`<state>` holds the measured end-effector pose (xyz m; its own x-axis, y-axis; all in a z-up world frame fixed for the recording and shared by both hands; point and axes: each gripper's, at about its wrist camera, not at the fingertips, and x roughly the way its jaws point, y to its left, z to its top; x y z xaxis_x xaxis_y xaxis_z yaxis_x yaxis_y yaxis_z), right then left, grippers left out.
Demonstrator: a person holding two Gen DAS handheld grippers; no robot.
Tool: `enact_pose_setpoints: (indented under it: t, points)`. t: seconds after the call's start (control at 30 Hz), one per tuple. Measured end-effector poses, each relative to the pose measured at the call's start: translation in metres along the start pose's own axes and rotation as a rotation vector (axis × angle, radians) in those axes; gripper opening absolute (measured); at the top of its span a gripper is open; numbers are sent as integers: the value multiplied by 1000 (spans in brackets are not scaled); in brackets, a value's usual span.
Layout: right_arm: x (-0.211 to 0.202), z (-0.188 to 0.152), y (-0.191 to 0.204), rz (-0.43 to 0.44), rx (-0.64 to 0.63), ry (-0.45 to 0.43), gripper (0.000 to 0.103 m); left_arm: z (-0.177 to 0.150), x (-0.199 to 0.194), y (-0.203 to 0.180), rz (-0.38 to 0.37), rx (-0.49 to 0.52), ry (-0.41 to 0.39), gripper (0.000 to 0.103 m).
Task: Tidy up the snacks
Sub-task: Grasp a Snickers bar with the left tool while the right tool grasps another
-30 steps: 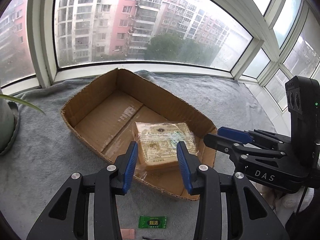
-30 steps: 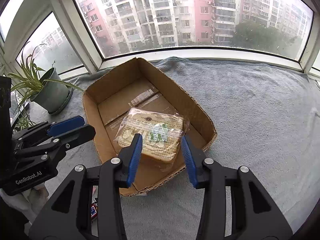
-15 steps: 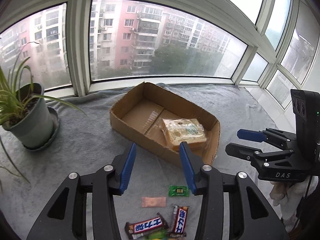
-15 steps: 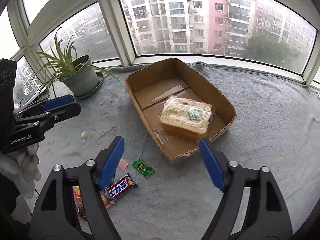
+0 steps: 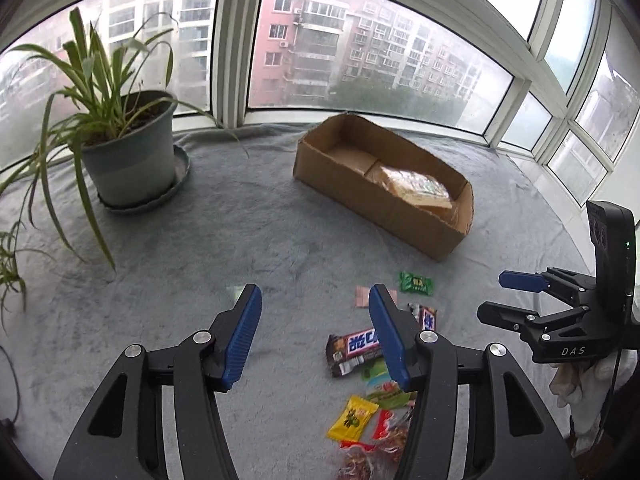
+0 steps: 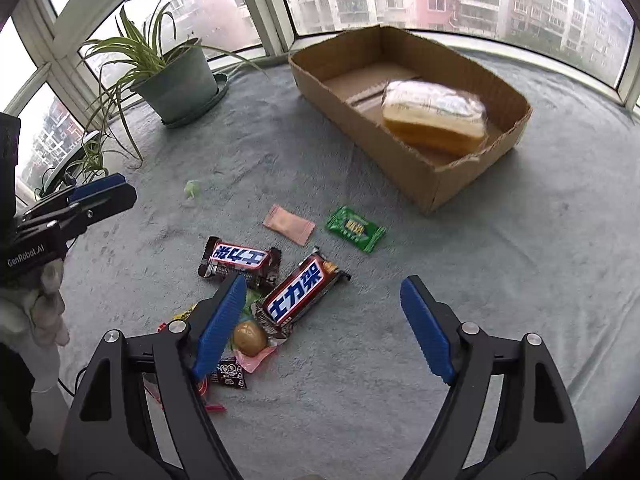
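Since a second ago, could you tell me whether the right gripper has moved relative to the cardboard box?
Yes. The right gripper has pulled back from the cardboard box toward the loose snacks; the wrapped bread, earlier between its fingers, now lies far ahead inside the box.

Soft overcast daylight from the windows (image 5: 372, 60), even and moderately bright, only faint shadows on the grey cloth (image 6: 500, 260), strong fisheye bending and dark corners, wrapped bread (image 6: 436, 116) slightly motion-blurred, hazy buildings outside
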<state>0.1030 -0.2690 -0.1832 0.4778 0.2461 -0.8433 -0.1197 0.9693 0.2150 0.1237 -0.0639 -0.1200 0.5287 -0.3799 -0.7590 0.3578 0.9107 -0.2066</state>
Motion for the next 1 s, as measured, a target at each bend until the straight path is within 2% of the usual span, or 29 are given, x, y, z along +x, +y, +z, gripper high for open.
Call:
enact_pose_setpoints:
  t: [0.23,0.3,0.37,0.6,0.63,0.73,1.0]
  points:
    - [33,-7,0,22,93,65,82,-23,38,-20,-20,94,115,55]
    - [38,-7,-2,34,111,79,78,-26,48,-28,-17,143,139,54]
    - [42,-7,-3,39,117,91,72,-29,54,-35,-18,194,156,54]
    - [52,-4,0,38,113,115,71,-33,68,-56,-30,358,198,54]
    - [54,-4,1,33,106,120,68,-33,72,-58,-33,373,206,54]
    - [60,-2,3,25,92,137,60,-34,79,-61,-26,408,222,54]
    - [59,0,1,-6,39,141,58,-34,98,-67,-42,451,263,54]
